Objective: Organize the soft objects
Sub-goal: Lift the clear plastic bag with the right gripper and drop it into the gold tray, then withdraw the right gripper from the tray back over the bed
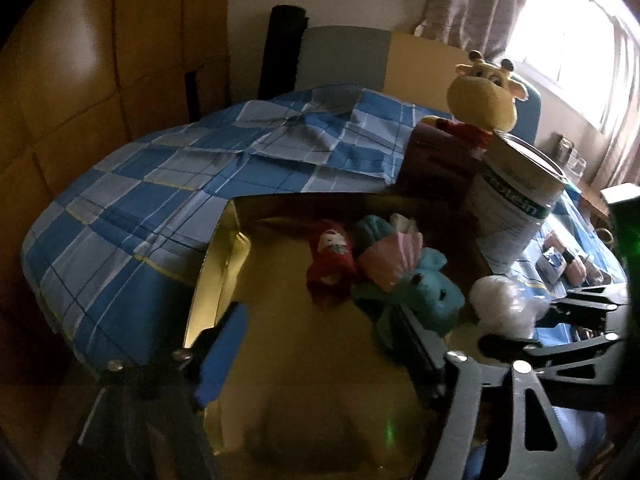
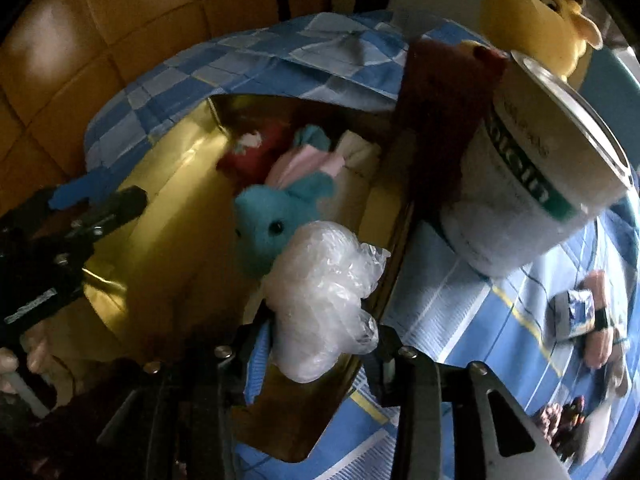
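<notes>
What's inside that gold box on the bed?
The box holds a blue plush, a red doll and a pink-and-teal toy. What lies beneath them is hidden.

Bed's wearing that blue and white checked bedsheet [image 1: 132,208], rumpled up toward the far edge. Near the bed's right edge there's a big white cylindrical tin with a green band and silver lid [image 2: 532,184], and touching its left side a dark brown rectangular box [image 2: 436,120]. Tan padded wall panels [image 1: 60,80] run along the left, and pale curtains [image 1: 472,4] hang by a bright window [image 1: 576,40] off the far right corner.
</notes>
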The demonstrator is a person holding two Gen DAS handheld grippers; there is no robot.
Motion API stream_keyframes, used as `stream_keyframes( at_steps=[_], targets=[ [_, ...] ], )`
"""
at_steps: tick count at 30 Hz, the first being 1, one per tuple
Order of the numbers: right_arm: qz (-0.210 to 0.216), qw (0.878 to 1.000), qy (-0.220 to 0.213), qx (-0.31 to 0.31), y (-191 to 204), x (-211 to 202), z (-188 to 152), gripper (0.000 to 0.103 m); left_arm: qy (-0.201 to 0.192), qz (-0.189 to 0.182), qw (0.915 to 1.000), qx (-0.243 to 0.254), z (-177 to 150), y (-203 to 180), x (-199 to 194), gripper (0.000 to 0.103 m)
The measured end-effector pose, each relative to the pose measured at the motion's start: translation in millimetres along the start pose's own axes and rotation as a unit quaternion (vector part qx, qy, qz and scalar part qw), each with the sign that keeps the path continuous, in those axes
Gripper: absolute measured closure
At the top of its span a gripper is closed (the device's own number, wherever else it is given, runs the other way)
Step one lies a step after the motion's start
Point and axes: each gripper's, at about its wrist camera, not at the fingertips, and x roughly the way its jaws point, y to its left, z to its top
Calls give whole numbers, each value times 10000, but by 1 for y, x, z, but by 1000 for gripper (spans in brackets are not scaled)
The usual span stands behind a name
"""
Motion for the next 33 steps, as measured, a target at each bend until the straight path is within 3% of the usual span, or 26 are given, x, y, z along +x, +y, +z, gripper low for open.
stream_keyframes(
  at_steps=[6,9,16,23,28,33],
  targets=[
    [168,9993,-196,268,-4,0,-8,52,18,-37,9999,116,-3,-6,-3,26],
    [308,9984,-363,315,0,-9,-13,35,18,-43,9999,164,-4,-10,-4,25],
    [340,9937,-920,545,-10,-36,-25,34,-14,-110,9994,332,-5,-19,-9,25],
    [30,9862,-1229,1106,-50,-61,-45,34,41,-225,9986,480,-6,-31,-10,25],
    [-312,9749,-1364,1733,-94,-76,-68,34,72,-293,9976,624,-8,-42,-10,25],
    [-686,9534,-1548,2497,-143,-97,-99,34,73,-392,9958,827,-9,-57,-12,25]
  ],
)
